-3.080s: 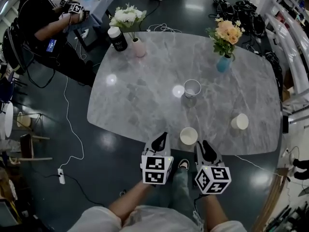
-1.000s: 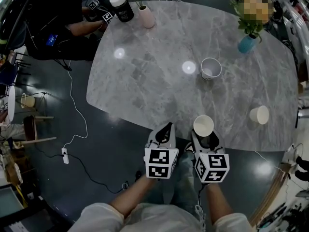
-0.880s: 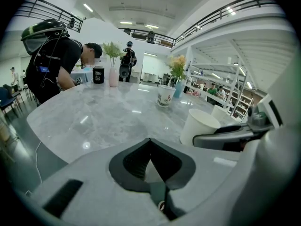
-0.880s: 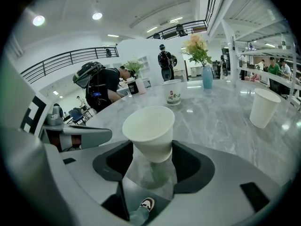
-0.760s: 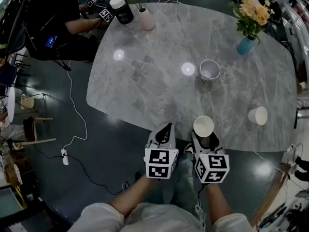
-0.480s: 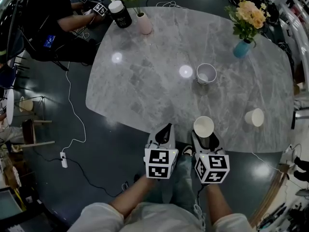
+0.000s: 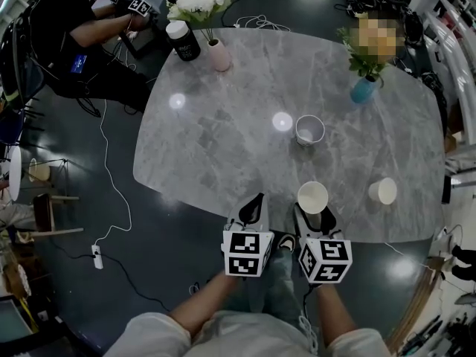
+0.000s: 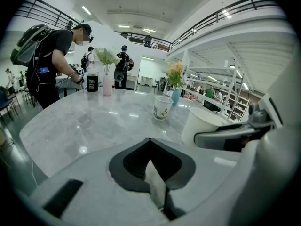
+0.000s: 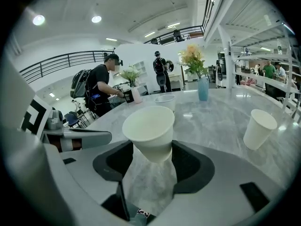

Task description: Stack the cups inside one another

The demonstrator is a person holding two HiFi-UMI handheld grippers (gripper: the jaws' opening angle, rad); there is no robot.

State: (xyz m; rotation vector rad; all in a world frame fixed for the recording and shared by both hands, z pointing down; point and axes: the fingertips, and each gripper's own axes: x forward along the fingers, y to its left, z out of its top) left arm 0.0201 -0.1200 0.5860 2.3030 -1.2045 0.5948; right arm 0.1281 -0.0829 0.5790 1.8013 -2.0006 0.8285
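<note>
**A:** Far left, we've got a person [image 7: 67, 36] in dark clothes at the corner of the grey marble surface [image 7: 223, 140]. A dark canister [image 7: 182, 40] and a pink vase [image 7: 219, 55] of white flowers stand at that end.

**B:** Moving along to the near edge, we see the left hand-held gripper [image 7: 253, 204]. Its own view shows it clenched, jaws meeting tip to tip with nothing between them [image 8: 149, 142]. It hangs just off the surface's edge.

**A:** Next, out in the middle of the surface, we find the printed cup [image 7: 309, 129] standing upright and open-mouthed, well apart from both tools. We pick it up in the left gripper view too [image 8: 162, 107].

**B:** Nearer us, the plain cup [image 7: 312, 197] is at the near edge, and the right hand-held gripper [image 7: 316, 216] is grasping it. In its own view the jaws press the lower wall from both sides [image 9: 150, 150], with the cup [image 9: 149, 128] mouth-up and leaning a little.

**A:** We can't tell whether its base touches the surface.

**B:** Further right, a blue vase [image 7: 362, 89] stands at the far side, and the third cup [image 7: 384, 190] sits alone near the right edge [image 9: 259, 128].
</note>
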